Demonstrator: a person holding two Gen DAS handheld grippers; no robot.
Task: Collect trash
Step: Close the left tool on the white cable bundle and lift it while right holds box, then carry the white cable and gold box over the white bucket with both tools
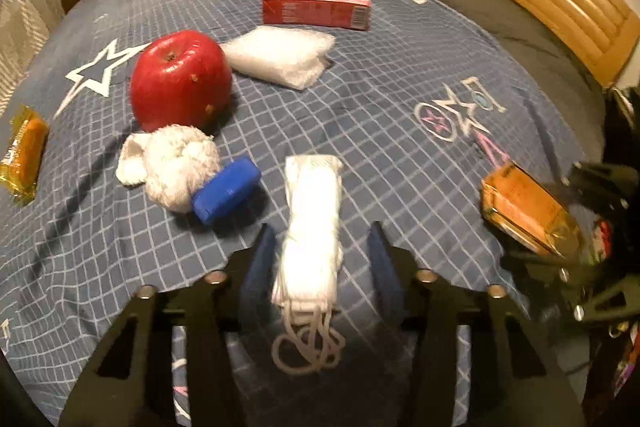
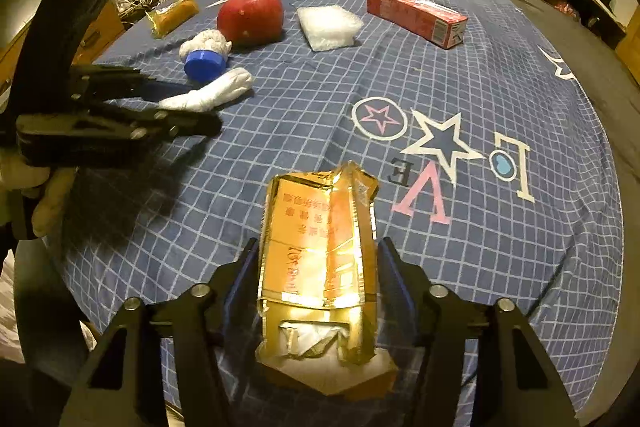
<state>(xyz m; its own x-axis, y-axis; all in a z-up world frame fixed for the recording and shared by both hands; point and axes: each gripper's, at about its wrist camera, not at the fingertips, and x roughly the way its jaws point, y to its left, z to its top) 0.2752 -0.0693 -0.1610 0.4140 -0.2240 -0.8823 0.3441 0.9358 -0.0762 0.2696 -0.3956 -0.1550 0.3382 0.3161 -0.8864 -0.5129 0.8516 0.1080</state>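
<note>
Left gripper [image 1: 320,247] spread, straddling folded white mask [image 1: 314,223], right gripper [image 2: 318,259] pinching crumpled gold packet [image 2: 320,247] between fingers.

A face mask [image 1: 310,227] lies on the bedsheet [image 1: 400,99] between the left gripper's [image 1: 322,247] fingers. To its left sit a bottle cap [image 1: 226,190] and crumpled tissue [image 1: 176,167], with an apple [image 1: 180,79] behind them. A cigarette pack [image 2: 318,259] sits between the right gripper's [image 2: 316,267] fingers.

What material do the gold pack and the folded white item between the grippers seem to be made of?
Gold pack: likely thin card under glossy metallic film; it mirrors the light and is creased and torn open.
Folded white item: soft matte fabric with cord loops, possibly a face mask.
</note>
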